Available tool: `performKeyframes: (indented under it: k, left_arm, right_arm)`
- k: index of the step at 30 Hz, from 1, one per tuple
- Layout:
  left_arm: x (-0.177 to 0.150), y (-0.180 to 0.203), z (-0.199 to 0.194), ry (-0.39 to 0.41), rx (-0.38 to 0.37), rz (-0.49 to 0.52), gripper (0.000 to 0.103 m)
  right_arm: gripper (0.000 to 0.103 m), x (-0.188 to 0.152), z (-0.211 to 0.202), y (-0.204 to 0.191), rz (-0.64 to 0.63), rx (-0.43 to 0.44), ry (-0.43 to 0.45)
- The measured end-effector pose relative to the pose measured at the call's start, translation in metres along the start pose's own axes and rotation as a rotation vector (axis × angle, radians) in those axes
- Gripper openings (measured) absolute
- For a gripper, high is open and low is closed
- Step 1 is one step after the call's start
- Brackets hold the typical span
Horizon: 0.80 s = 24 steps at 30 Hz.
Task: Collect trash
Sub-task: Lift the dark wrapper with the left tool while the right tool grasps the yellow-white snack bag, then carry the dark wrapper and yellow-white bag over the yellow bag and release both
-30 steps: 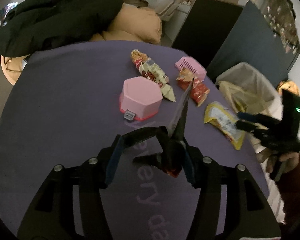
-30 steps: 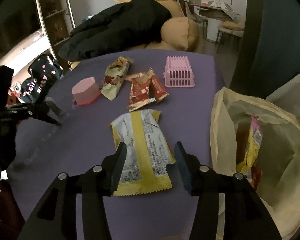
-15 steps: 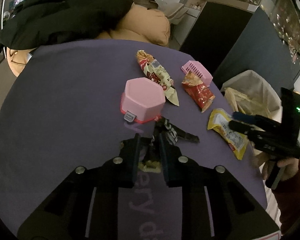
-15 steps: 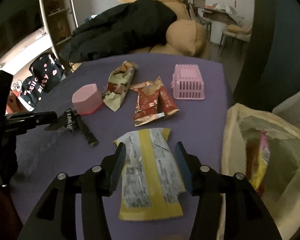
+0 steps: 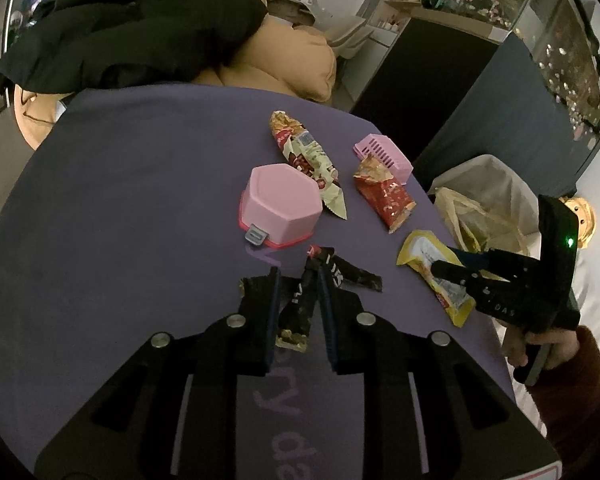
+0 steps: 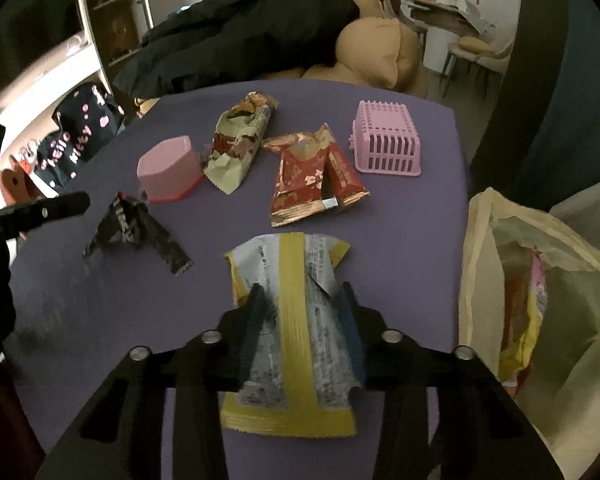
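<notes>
A black wrapper (image 5: 302, 300) lies on the purple table (image 5: 120, 200) between the fingers of my left gripper (image 5: 298, 280), whose jaws stand a little apart around it; it also shows in the right wrist view (image 6: 136, 232). My right gripper (image 6: 300, 300) is open and straddles a yellow and white wrapper (image 6: 292, 280), also seen in the left wrist view (image 5: 432, 268). A red wrapper (image 6: 312, 176) and a beige wrapper (image 6: 240, 144) lie further back. A cream trash bag (image 6: 540, 280) with wrappers inside hangs at the table's right edge.
A pink hexagonal box (image 5: 280, 204) and a pink slotted basket (image 6: 386, 140) stand on the table. A black coat (image 6: 240, 40) over tan cushions (image 6: 376, 48) lies beyond the far edge. A dark cabinet (image 5: 500, 92) stands to the right.
My left gripper lowered the black wrapper from the air onto the table and its jaws have parted around it. My right gripper moved forward over the yellow wrapper, which now lies between its fingers.
</notes>
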State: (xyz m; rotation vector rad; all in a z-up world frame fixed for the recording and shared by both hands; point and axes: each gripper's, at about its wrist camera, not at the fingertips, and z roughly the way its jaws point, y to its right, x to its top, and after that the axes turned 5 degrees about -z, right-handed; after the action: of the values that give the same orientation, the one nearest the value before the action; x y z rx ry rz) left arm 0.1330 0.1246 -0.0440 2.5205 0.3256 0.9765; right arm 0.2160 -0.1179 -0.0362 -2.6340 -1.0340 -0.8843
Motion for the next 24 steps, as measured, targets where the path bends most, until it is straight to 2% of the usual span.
performKeyframes:
  k: [3,11,16,17,19,24]
  left_arm:
    - [0.000,-0.003,-0.001,0.004,-0.013,-0.013,0.018]
    - [0.001,0.003,-0.008,0.024,-0.052,-0.001,0.018]
    - [0.004,0.013,-0.015,0.056,-0.046,0.054,0.019]
    - [0.005,0.013,-0.016,0.057,-0.048,0.061,0.021]
    - [0.007,0.014,-0.011,0.034,-0.060,0.090,0.042]
    - [0.007,0.018,0.024,-0.023,0.031,0.182,0.042]
  right_arm:
    - [0.017,-0.001,-0.005,0.000,0.016,0.004,0.008]
    - [0.015,-0.003,-0.032,0.007,0.044,-0.014,0.087]
    - [0.015,-0.006,-0.046,0.015,0.066,-0.020,0.120]
    - [0.015,-0.007,-0.048,0.016,0.067,-0.021,0.122]
    - [0.015,-0.010,-0.051,0.018,0.066,-0.028,0.126]
    - [0.015,-0.017,-0.056,0.026,0.090,-0.016,0.136]
